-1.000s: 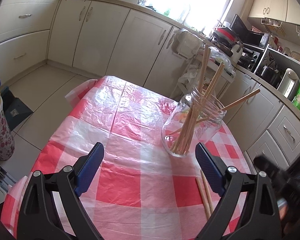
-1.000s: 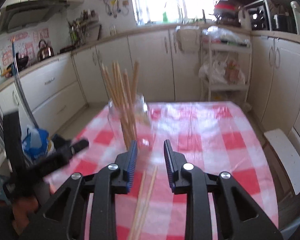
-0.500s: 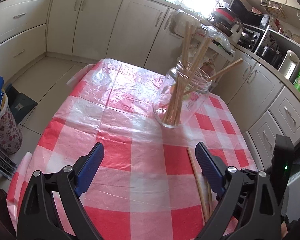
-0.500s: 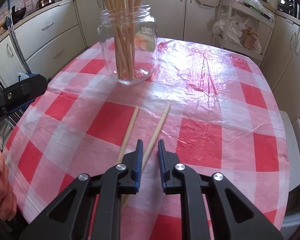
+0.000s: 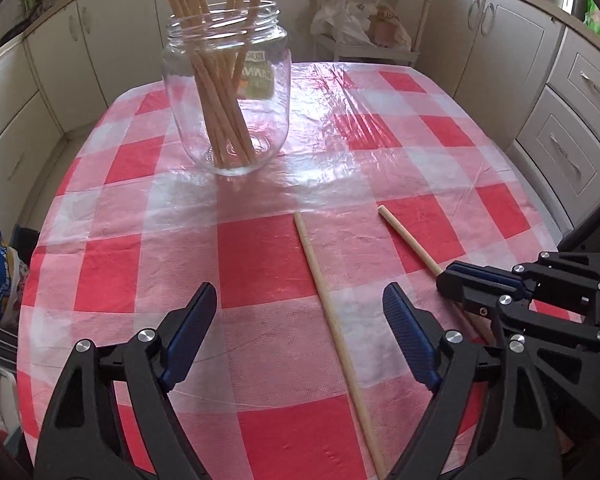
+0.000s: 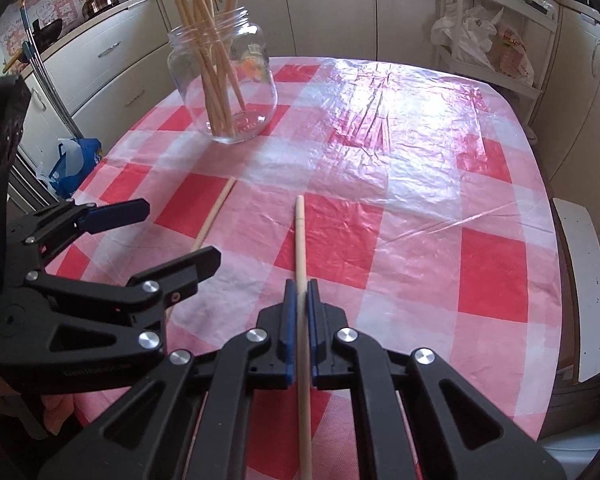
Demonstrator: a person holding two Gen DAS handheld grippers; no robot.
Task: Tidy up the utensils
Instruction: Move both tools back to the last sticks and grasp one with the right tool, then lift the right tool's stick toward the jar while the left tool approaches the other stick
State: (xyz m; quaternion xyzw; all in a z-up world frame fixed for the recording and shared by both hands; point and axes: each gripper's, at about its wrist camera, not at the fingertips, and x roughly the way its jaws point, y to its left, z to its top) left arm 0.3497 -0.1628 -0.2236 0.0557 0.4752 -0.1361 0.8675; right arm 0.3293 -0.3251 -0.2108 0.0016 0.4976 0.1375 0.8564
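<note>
A clear glass jar (image 5: 228, 92) holding several wooden chopsticks stands on the red-and-white checked tablecloth (image 5: 260, 264); it also shows in the right wrist view (image 6: 224, 80). Two loose chopsticks lie on the cloth. My right gripper (image 6: 299, 292) is shut on the right chopstick (image 6: 300, 236), which shows in the left wrist view (image 5: 408, 240) running under that gripper (image 5: 460, 280). My left gripper (image 5: 300, 304) is open, its jaws either side of the left chopstick (image 5: 328, 304), above it. That chopstick (image 6: 214, 216) and the left gripper (image 6: 160, 236) show at left in the right wrist view.
Cream kitchen cabinets (image 5: 60, 52) surround the table. A white rack with bags (image 6: 496, 40) stands behind the far edge. A blue bag (image 6: 76, 160) sits on the floor at left. A white stool (image 6: 584, 292) stands at the table's right side.
Both grippers have come down and closer to the table. My right gripper has closed on the right chopstick. My left gripper has swung over the left chopstick, still open.
</note>
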